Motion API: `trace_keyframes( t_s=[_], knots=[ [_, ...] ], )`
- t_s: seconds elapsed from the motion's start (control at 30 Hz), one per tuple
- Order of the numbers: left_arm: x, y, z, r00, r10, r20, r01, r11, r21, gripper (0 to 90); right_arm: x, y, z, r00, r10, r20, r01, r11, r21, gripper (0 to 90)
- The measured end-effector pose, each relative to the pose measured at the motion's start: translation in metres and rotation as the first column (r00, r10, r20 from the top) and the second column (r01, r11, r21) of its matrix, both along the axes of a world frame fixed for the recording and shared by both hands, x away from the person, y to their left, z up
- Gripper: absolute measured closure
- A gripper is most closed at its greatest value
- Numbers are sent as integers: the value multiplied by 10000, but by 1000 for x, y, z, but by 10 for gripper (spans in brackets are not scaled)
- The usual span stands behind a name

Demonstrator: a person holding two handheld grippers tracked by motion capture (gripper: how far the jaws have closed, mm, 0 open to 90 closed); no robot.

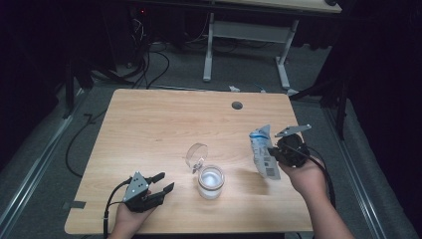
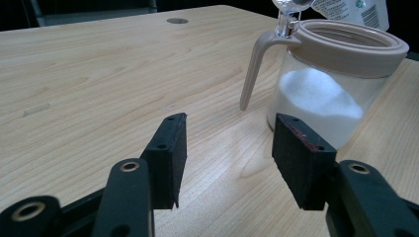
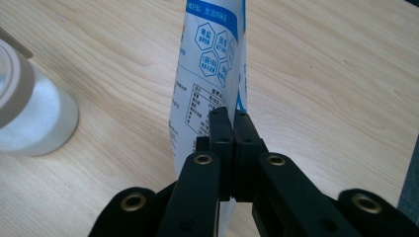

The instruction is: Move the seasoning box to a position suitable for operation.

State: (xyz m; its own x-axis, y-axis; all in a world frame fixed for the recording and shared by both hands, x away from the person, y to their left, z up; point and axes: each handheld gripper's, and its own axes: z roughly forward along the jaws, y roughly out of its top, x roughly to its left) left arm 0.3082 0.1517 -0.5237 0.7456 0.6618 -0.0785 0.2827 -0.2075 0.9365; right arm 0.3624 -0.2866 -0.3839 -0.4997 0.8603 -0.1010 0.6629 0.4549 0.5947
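With the jar (image 1: pixel 211 182) standing open (white grains inside, lid (image 1: pixel 196 155) tipped back), the right gripper (image 1: pixel 272 151) pinches the salt bag (image 1: pixel 262 152) to its right, apparently done pouring, so next the spread, empty left gripper (image 1: pixel 160 186), left of the jar, likely closes the lid.

Wooden table (image 1: pixel 149 129) bearing glass jar (image 1: pixel 211 182)

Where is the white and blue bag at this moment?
In the high view the bag is on the right side, pinched in the right gripper, to the right of the open jar of white powder.
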Motion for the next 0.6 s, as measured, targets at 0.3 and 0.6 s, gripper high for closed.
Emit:
trace_keyframes(
  t_s=[0.3, 0.6],
  knots=[
    [0, 1, 0, 10000, 16, -3, -16, 10000, -30, 479, -6, 4, -13, 9995, -38, 309, 28, 9995, 317, 900],
    [0, 0, -1, 10000, -13, -38, 13, 10000, -4, 479, -15, 0, -24, 9976, -168, 670, 109, 9962, 867, 900]
  ],
)
